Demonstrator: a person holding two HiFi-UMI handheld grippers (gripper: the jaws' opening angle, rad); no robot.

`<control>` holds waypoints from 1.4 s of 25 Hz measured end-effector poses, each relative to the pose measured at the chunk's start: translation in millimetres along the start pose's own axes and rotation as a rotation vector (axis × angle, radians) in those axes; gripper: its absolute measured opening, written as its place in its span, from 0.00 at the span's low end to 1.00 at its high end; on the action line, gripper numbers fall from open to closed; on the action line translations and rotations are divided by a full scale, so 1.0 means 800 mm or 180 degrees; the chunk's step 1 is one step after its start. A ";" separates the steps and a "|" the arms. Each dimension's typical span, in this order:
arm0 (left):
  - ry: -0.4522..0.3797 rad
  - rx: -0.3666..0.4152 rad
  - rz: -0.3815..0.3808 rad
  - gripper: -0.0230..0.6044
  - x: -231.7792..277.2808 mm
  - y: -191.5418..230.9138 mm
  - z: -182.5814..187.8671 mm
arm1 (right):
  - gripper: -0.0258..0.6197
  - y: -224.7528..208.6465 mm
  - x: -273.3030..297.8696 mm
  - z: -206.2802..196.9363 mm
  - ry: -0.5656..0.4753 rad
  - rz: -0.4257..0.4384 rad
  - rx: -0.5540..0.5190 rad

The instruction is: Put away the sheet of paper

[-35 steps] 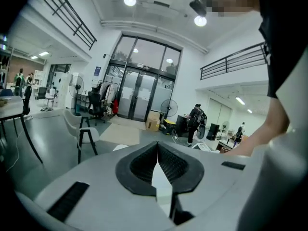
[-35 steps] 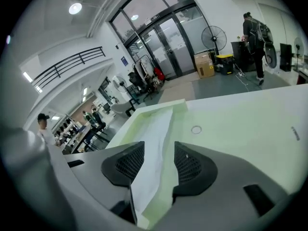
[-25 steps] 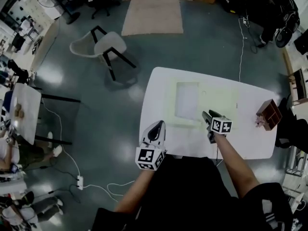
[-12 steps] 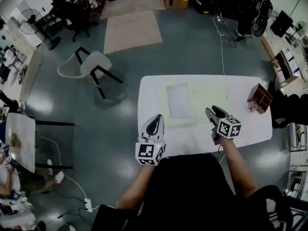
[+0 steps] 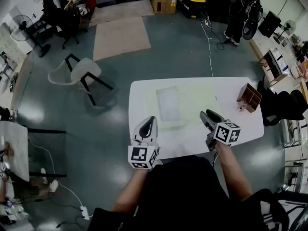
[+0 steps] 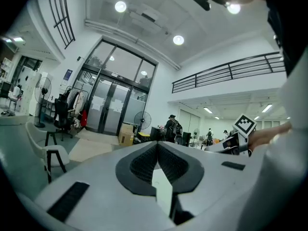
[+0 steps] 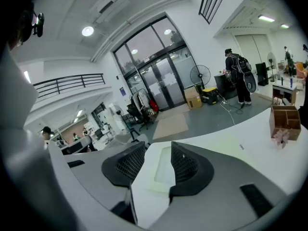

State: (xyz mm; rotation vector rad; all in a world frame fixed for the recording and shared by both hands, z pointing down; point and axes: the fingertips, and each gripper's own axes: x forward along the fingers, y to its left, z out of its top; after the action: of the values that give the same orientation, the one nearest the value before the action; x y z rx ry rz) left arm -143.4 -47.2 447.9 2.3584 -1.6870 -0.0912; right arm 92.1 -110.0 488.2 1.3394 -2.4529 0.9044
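Open lab hall, teal floor, a tan rug (image 5: 120, 36) and a white chair (image 5: 79, 73) well beyond the white worktop (image 5: 240, 129); a person (image 5: 239, 11) stands far off by the back wall.

On the worktop lies a pale yellow-green mat (image 5: 197, 97). The sheet of paper (image 5: 168, 103) lies flat on the left part of that mat, long side running away from you, with its near edge close to the mat's near edge. A wooden organizer (image 5: 249, 97) stands well to the right of the mat, near the worktop's right end.

Your left tool (image 5: 147, 128) hovers off the mat's near left corner. Its own view shows the jaws brought together with nothing gripped. Your right tool (image 5: 208, 115) sits at the mat's near edge, right of the sheet. Its jaws stand apart and empty, and its view looks through the gap at the sheet on the mat.

Handling estimate: the sheet is light, thin and limp. It will likely cling flat to the mat, so a straight pinch from above may find no edge. A free corner or the near edge is the place to take hold, nipped shallowly. The mat looks soft enough to let a jaw press under the edge, though this cannot be confirmed. Expect the sheet to droop and flutter when lifted, and to crease if squeezed mid-span. The task has not begun; the sheet is untouched.
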 end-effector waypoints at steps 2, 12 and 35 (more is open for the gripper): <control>0.0018 0.0019 -0.0004 0.04 0.000 -0.002 0.000 | 0.29 0.005 -0.006 0.007 -0.0014 -0.0011 -0.0079; 0.0071 0.0071 -0.0147 0.04 0.031 -0.023 0.003 | 0.16 0.005 -0.042 0.035 -0.0241 -0.0060 -0.0375; 0.0000 0.0134 0.0082 0.04 0.088 -0.046 0.032 | 0.04 -0.009 -0.030 0.109 -0.0672 0.0099 -0.0960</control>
State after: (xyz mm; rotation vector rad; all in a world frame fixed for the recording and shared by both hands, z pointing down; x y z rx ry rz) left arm -91.1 -106.0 421.2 2.3658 -1.7353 -0.0514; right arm 121.4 -148.6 411.7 1.3485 -2.6385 0.3911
